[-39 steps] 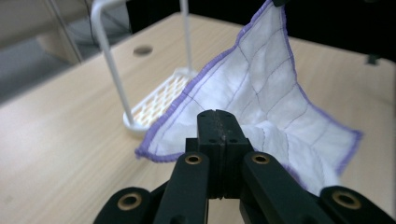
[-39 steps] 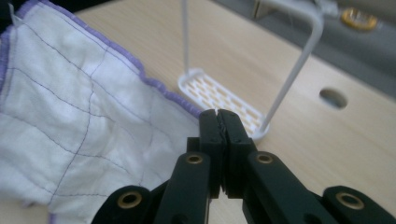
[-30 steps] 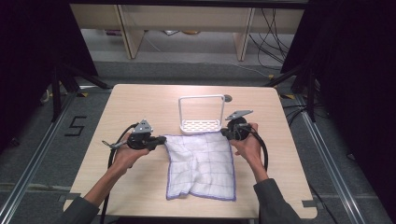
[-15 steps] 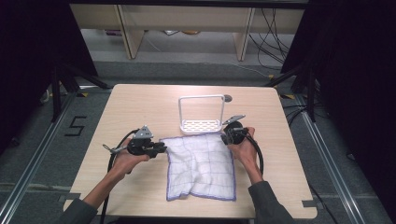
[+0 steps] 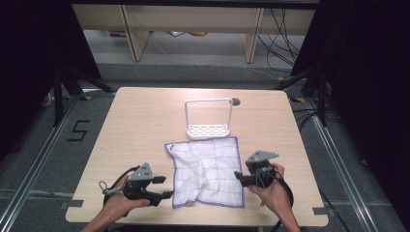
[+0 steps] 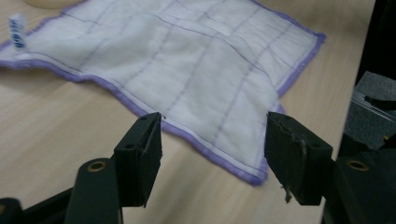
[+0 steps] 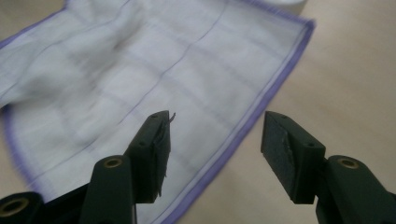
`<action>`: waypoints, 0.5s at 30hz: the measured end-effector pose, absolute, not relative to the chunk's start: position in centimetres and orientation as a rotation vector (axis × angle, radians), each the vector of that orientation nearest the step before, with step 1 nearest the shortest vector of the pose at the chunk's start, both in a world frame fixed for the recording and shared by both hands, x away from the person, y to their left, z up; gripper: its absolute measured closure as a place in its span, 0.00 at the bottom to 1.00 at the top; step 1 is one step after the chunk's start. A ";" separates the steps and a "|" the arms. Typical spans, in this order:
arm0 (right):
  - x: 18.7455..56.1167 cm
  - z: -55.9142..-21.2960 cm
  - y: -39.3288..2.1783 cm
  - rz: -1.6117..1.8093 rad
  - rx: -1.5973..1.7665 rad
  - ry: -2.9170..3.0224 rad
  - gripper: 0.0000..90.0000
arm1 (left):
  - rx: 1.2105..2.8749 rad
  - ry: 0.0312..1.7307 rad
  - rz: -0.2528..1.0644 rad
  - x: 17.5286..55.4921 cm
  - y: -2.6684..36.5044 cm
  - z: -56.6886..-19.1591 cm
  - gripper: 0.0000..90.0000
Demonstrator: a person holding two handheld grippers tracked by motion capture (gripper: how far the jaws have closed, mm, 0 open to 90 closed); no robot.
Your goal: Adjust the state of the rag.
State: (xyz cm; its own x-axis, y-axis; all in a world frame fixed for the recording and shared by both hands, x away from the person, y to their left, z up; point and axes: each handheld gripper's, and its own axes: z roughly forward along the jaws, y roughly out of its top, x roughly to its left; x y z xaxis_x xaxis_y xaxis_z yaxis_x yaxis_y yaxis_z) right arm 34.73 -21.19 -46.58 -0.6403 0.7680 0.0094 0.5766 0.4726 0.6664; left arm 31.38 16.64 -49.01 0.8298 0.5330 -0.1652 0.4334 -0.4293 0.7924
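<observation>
A white cloth (image 5: 208, 171) with a purple hem and thin grid lines lies spread on the wooden table (image 5: 145, 121). My left gripper (image 5: 167, 193) sits at the cloth's near left corner and my right gripper (image 5: 238, 176) at its near right edge. In the left gripper view the cloth (image 6: 187, 60) lies flat, its hemmed corner below the open left gripper (image 6: 212, 135). In the right gripper view the cloth's (image 7: 140, 70) hem runs under the open right gripper (image 7: 215, 135). Both pairs of jaws have just been opening, and neither presses on the cloth.
A white wire rack (image 5: 209, 128) with a perforated base stands just beyond the cloth's far edge. A dark round hole (image 5: 235, 102) sits in the table behind it. Bare wood lies to the left and right of the cloth. The table's near edge is close to both hands.
Both hands have drawn back from the cloth's far corners to its near side. Both pairs of jaws have let go and opened. The cloth now lies flatter.
</observation>
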 end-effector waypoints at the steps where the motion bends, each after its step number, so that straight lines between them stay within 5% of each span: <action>1: 33.7 -46.8 -21.2 0.935 1.154 2.460 0.49 | 2.106 0.696 0.155 30.8 16.3 -49.3 0.41; 15: 29.0 -49.4 -20.4 0.861 1.108 2.546 0.56 | 2.208 0.604 0.213 30.3 12.9 -51.3 0.46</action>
State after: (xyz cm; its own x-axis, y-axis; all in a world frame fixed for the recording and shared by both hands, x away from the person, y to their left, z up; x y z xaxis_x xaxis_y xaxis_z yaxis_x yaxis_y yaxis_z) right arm 29.02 -20.40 -49.38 -0.6860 0.7274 0.0186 0.5894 0.5406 0.6003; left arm 30.34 12.93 -51.32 0.8708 0.4893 -0.0478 0.3509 -0.5506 0.7575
